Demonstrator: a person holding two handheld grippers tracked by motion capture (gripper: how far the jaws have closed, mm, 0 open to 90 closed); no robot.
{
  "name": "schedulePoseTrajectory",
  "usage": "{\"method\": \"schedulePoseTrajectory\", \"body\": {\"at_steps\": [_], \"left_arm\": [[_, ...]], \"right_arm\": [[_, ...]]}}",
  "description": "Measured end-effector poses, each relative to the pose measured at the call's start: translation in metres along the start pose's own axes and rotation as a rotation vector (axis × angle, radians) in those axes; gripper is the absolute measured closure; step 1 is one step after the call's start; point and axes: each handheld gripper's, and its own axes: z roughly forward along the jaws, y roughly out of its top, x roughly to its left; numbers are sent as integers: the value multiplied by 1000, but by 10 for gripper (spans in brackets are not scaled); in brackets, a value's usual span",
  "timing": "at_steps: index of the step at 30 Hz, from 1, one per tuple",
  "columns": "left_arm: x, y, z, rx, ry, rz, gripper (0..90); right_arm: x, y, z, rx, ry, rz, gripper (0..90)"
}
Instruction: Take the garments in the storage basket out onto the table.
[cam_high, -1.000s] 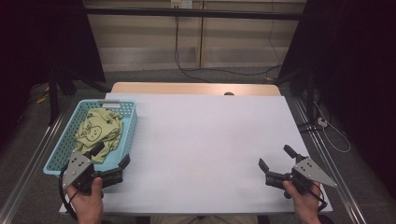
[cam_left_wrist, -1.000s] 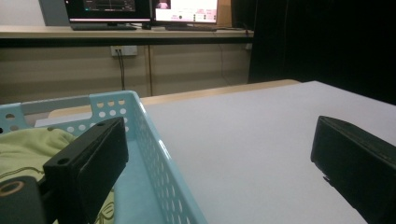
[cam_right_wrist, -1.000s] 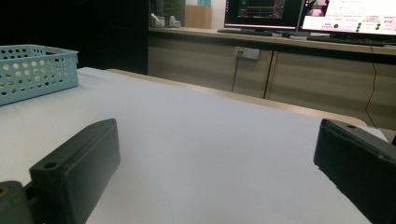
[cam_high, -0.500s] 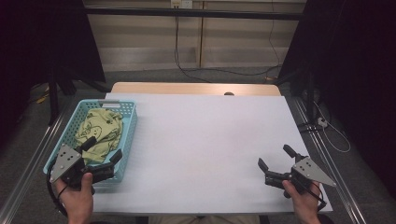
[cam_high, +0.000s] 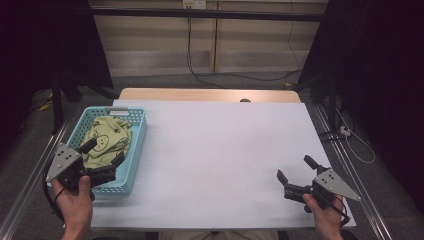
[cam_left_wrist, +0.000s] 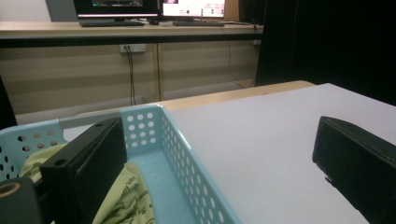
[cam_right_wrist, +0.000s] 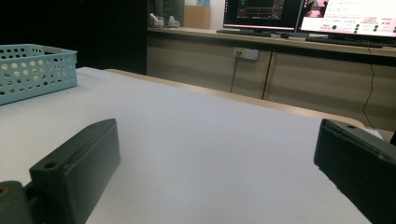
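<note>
A light blue perforated basket (cam_high: 140, 131) sits at the table's left edge, and a crumpled yellow-green cloth (cam_high: 108, 136) with dark print lies in it. My left gripper (cam_high: 105, 152) hovers open over the basket's near end, one jaw above the cloth and the other by the basket's right wall. In the left gripper view the left gripper (cam_left_wrist: 223, 140) straddles the basket wall (cam_left_wrist: 187, 163), with the cloth (cam_left_wrist: 126, 200) beside its left jaw. Near the table's front right, my right gripper (cam_high: 294, 168) is open over bare white table, and the right gripper (cam_right_wrist: 219, 140) holds nothing.
The white table top (cam_high: 225, 150) spreads wide between the two grippers. A wooden strip (cam_high: 200, 94) runs along its far edge. In the right gripper view the basket (cam_right_wrist: 32, 70) shows far left. Desks with monitors (cam_right_wrist: 261, 14) stand beyond the table.
My left gripper has moved left and forward, from the basket's near right corner to over its near end. The right gripper has stayed put.
</note>
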Motion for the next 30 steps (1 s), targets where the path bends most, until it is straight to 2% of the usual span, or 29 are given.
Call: {"method": "schedulePoseTrajectory", "body": {"at_steps": [3,4,5,9,13,16,18,20,23,25,27,30], "left_arm": [[5,4,1,-20,9,-7,13],[8,5,1,-12,12,3,13],[10,5,2,-11,13,-7,13],[20,8,7,21,24,-12,10],[29,11,13,78,30,13,14],[36,15,16,99,30,1,15],[40,18,18,128,45,31,15],[43,20,21,146,36,25,24],[49,22,23,154,22,9,23],[53,23,24,166,26,15,24],[54,23,24,170,53,-1,28],[56,24,23,196,45,29,29]], "right_arm": [[0,0,0,-1,1,-4,0],[0,0,0,-1,1,-4,0],[0,0,0,-1,1,-4,0],[0,0,1,-2,4,1,0],[0,0,1,-3,9,0,0],[1,0,1,-2,7,3,0],[1,0,1,-2,7,3,0],[0,0,2,-2,9,0,0],[0,0,2,-3,10,2,0],[0,0,2,-3,10,2,0],[0,0,2,1,13,4,0],[0,0,2,-2,13,4,0]]}}
